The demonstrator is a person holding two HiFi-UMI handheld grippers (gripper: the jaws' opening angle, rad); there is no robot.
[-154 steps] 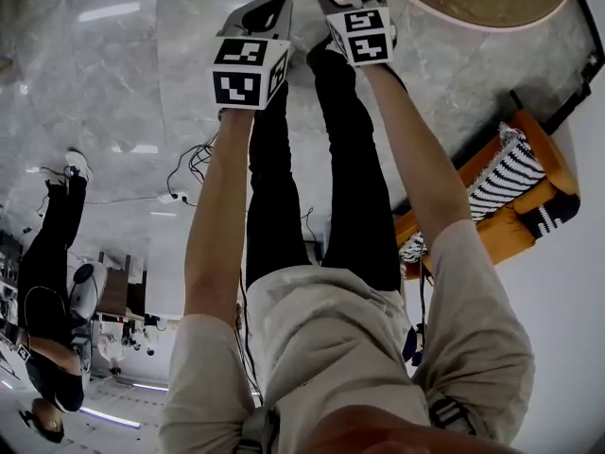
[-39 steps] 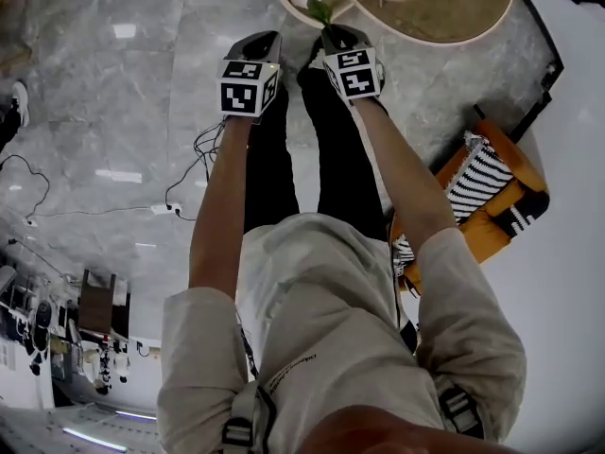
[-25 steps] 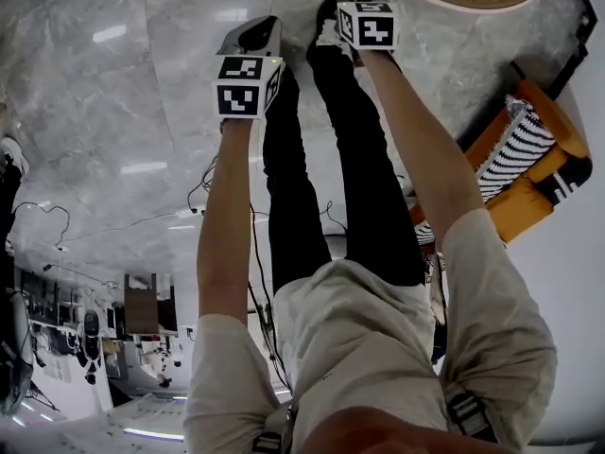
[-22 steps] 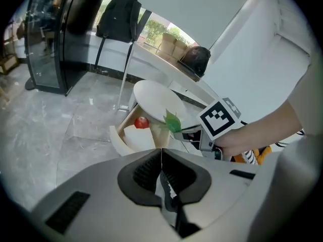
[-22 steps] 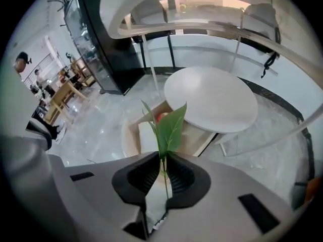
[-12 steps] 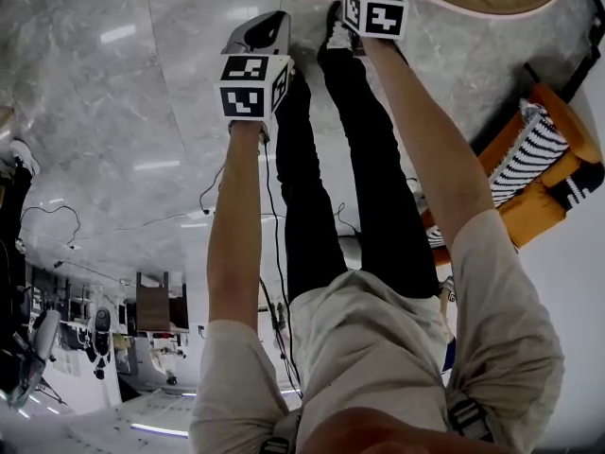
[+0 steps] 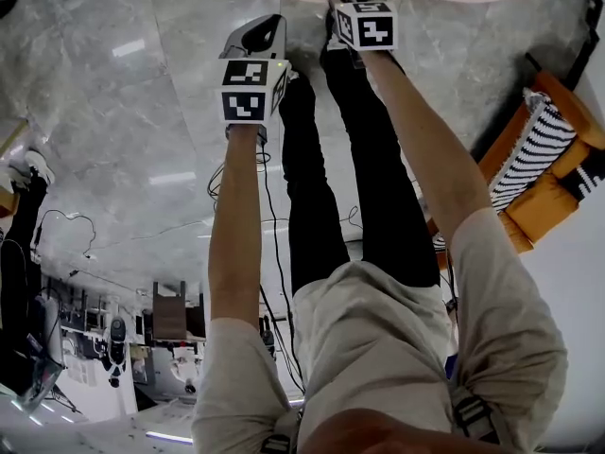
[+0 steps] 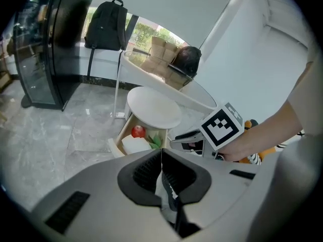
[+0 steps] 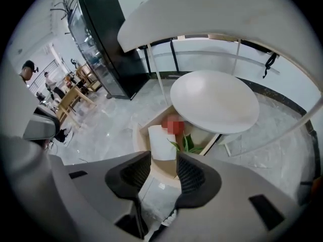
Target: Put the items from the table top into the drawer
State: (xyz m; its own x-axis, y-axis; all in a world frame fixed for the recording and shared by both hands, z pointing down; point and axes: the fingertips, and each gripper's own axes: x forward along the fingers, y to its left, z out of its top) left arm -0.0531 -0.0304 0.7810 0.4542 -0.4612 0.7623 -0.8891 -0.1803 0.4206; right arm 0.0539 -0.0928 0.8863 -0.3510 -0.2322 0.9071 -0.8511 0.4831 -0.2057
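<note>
Seemingly, round red fruit (image 9: 175,126) lies in boxy wooden drawer (image 9: 137,135).

Below the round counter (image 9: 214,101) top, drawer (image 9: 137,135) pulled out forward, back end under the top. Inside the drawer: box (image 9: 162,142) at front left, round fruit (image 9: 173,123) just behind the box, toward the counter, leaves (image 9: 187,143) right of the box, close against it. Behind the counter, long curved ledge (image 8: 166,82), backpack (image 8: 106,26) up at its left end. Further left, tall cabinet (image 8: 40,49) on the floor. Off to the right of the counter, cushion (image 7: 529,154) on a chair (image 7: 544,211).
</note>
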